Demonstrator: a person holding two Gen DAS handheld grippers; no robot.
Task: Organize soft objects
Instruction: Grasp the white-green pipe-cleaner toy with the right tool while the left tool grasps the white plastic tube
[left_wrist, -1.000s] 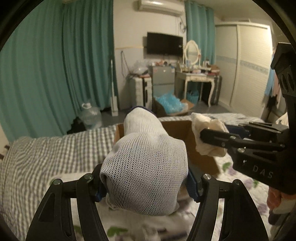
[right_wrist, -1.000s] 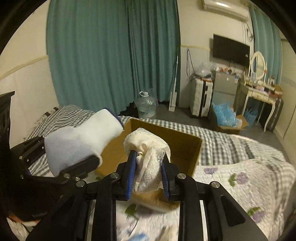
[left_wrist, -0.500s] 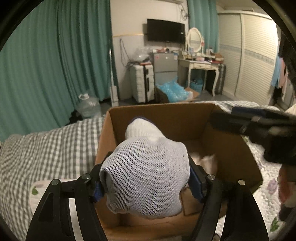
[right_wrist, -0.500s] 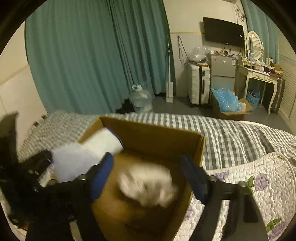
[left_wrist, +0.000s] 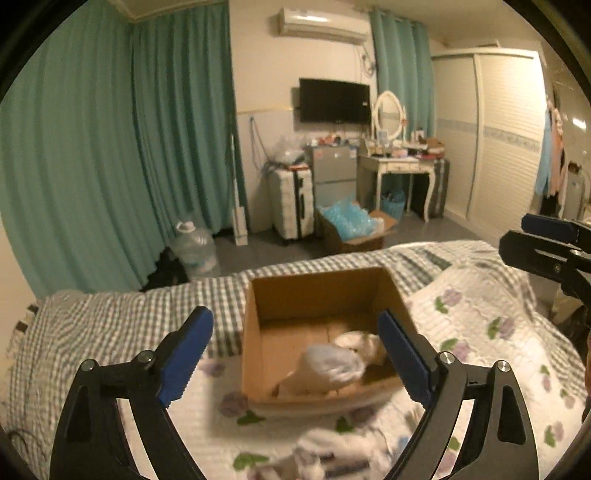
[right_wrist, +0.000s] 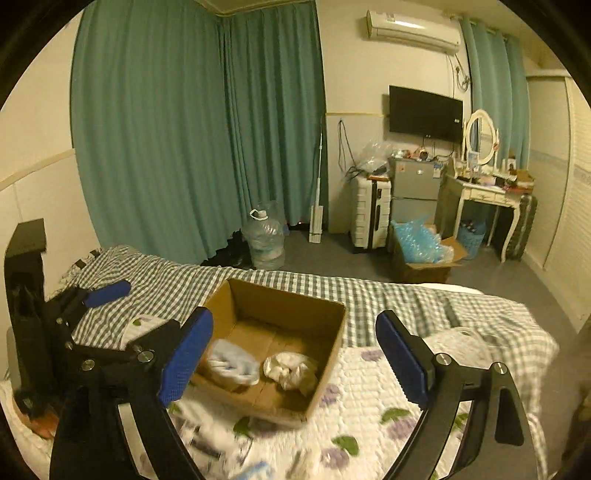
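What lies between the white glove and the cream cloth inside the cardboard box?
Only bare box floor: in the right wrist view the white glove and cream cloth lie apart in the cardboard box.

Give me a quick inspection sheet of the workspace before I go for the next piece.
Surface: bed with checked sheet and floral quilt.
Job's things: cardboard box open on the bed; white mesh glove and cream cloth lie inside, side by side.
Clutter: blurred soft pieces on the quilt before the box.
Grippers: left gripper open, empty; right gripper open, empty.
Cables: wires hang on the far wall.
Surroundings: teal curtains, water jug, suitcase.
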